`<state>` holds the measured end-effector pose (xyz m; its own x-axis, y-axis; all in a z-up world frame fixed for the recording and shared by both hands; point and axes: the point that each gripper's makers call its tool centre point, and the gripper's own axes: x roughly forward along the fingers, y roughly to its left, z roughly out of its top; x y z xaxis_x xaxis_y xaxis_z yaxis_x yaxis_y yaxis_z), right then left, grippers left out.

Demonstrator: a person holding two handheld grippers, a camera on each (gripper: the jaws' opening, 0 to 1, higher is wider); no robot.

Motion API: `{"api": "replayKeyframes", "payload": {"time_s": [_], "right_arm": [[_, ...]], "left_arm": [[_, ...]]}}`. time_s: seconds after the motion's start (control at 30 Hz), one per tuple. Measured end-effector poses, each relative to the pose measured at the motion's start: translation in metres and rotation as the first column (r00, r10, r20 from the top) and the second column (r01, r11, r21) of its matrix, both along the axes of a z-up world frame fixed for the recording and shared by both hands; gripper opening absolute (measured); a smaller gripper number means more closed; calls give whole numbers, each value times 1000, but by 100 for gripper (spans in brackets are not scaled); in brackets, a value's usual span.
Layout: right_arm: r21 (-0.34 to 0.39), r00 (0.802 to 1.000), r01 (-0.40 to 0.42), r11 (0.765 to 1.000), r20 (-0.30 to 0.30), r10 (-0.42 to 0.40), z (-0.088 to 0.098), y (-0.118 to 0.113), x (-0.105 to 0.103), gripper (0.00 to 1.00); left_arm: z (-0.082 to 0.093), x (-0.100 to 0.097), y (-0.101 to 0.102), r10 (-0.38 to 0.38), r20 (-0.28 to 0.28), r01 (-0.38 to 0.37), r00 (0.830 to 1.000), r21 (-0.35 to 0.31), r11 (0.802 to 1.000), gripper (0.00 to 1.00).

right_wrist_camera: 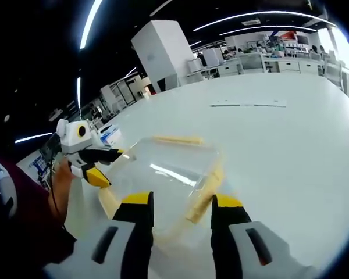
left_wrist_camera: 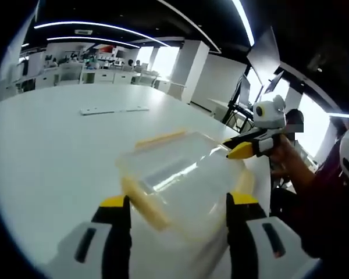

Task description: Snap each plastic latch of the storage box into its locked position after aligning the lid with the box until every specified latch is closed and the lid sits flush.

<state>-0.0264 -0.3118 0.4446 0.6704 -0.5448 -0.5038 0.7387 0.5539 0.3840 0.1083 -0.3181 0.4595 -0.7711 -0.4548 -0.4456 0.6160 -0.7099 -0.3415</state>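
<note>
A clear plastic storage box (left_wrist_camera: pixel 183 174) with its clear lid on lies on the white table (left_wrist_camera: pixel 52 157). Yellow latches show on its far side (left_wrist_camera: pixel 160 138), its near left side (left_wrist_camera: pixel 142 203) and its right side (left_wrist_camera: pixel 244 183). My left gripper (left_wrist_camera: pixel 177 202) is open, its jaws wide apart either side of the box's near end. The right gripper (left_wrist_camera: pixel 237 150) comes in from the right with its tips at the box's far right corner. In the right gripper view, the box (right_wrist_camera: pixel 168 174) lies ahead of my open right gripper (right_wrist_camera: pixel 181 202), and the left gripper (right_wrist_camera: pixel 102 165) is at its left edge.
Flat pale strips (left_wrist_camera: pixel 113 109) (right_wrist_camera: pixel 247 104) lie farther out on the table. A person's hand (left_wrist_camera: pixel 291 163) (right_wrist_camera: pixel 61 180) and dark red sleeve hold the grippers at the table's edge. Desks and white pillars stand in the background.
</note>
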Motion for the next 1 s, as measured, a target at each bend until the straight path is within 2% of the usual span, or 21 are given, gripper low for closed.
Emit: {"api": "replayKeyframes", "payload": {"time_s": [1.0], "right_arm": [[1,1000,-1,1000,12,1,14,-4,-2,38]], "left_arm": [[1,0,-1,31,7,-31,999,-7,999,68]]}}
